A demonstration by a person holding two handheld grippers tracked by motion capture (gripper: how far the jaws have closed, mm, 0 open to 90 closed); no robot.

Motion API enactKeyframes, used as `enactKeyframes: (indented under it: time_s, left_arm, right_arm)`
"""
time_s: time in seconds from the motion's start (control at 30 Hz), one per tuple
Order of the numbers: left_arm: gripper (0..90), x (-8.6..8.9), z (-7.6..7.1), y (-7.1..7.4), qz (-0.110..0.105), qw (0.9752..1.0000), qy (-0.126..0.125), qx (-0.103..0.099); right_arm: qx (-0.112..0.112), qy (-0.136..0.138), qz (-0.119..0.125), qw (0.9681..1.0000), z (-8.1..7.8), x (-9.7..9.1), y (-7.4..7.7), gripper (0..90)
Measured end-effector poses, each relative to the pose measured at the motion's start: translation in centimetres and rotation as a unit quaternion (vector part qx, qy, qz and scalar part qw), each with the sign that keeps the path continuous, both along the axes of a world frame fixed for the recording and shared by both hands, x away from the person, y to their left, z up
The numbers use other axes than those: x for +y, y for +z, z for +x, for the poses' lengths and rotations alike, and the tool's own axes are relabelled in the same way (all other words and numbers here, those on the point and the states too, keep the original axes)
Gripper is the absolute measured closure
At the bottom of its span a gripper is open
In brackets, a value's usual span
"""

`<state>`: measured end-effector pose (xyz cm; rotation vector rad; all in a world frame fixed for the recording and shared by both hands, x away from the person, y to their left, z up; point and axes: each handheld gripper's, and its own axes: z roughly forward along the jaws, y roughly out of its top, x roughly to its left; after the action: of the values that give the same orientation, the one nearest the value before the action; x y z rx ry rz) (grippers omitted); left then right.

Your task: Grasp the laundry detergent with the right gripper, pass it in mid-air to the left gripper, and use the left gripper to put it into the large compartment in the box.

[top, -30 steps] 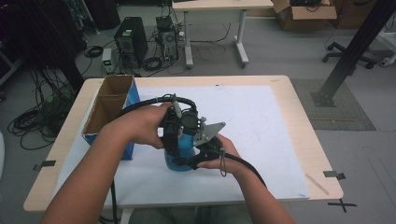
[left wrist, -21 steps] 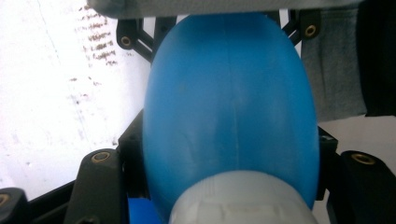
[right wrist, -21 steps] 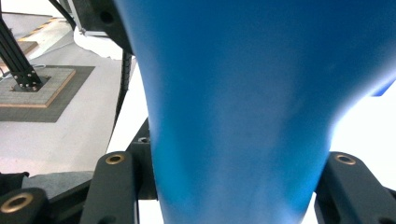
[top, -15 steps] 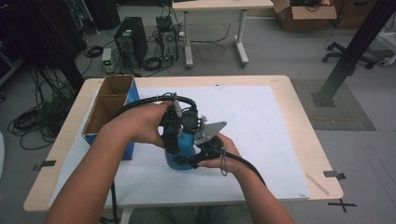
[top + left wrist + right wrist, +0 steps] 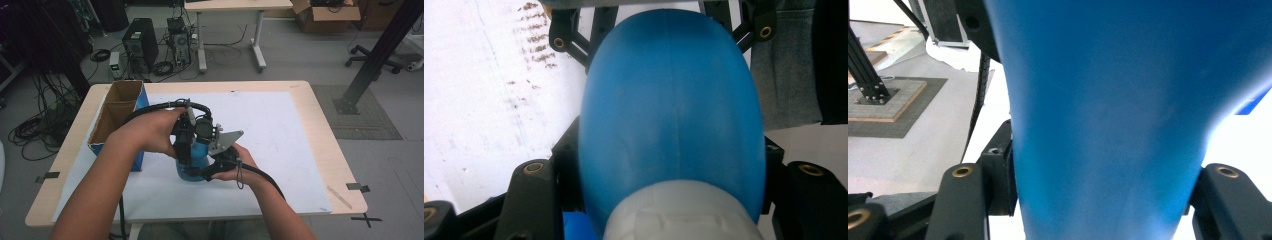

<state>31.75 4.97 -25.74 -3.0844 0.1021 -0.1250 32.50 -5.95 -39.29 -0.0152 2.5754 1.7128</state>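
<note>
A rounded blue plastic bottle (image 5: 192,162) with a pale grey cap stands on the white sheet (image 5: 280,130) that covers the wooden desk (image 5: 327,150), just right of the open brown cardboard box with blue sides (image 5: 117,117). The left gripper (image 5: 184,150) reaches down on the bottle from the box's side, its jaws pinching the bottle's body near the cap. The right gripper (image 5: 212,167) holds the bottle lower down from the side away from the box; its jaws have just been opening a little, with the blue body between them and touching both jaws.
</note>
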Motion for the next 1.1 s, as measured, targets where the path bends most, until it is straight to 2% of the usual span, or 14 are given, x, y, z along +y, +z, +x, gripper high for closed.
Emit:
enactKeyframes:
  time_s: [0.3,0.6,0.73,0.8,0.93,1.1]
  left_arm:
    - [38.9,0.2,0.1,0.1,-0.004,1.0,0.007,0.002]
    - [38.9,0.3,0.2,0.3,-0.003,0.9999,0.009,0.002]
    - [38.8,0.3,0.1,0.4,-0.006,0.9999,0.011,0.001]
    - [38.8,0.3,0.2,0.5,-0.004,0.9999,0.01,0.0]
    - [38.8,0.2,0.2,0.6,-0.005,0.9999,0.011,-0.001]
    - [38.8,0.2,0.2,0.7,-0.003,0.9999,0.012,0.005]
  right_arm:
    - [0.017,-0.016,0.007,0.9997,0.0,-0.2,-0.5,24.6]
    - [0.017,-0.021,0.017,0.9995,0.1,-0.6,-0.4,18.8]
    - [0.024,-0.018,0.018,0.9994,0.1,-0.7,-0.4,16.0]
    - [0.026,-0.02,0.02,0.9993,0.1,-0.8,-0.5,10.9]
    - [0.03,-0.017,0.021,0.9992,0.1,-0.9,-0.5,9.0]
    - [0.04,-0.016,0.026,0.9987,0.0,-1.3,-0.5,2.3]
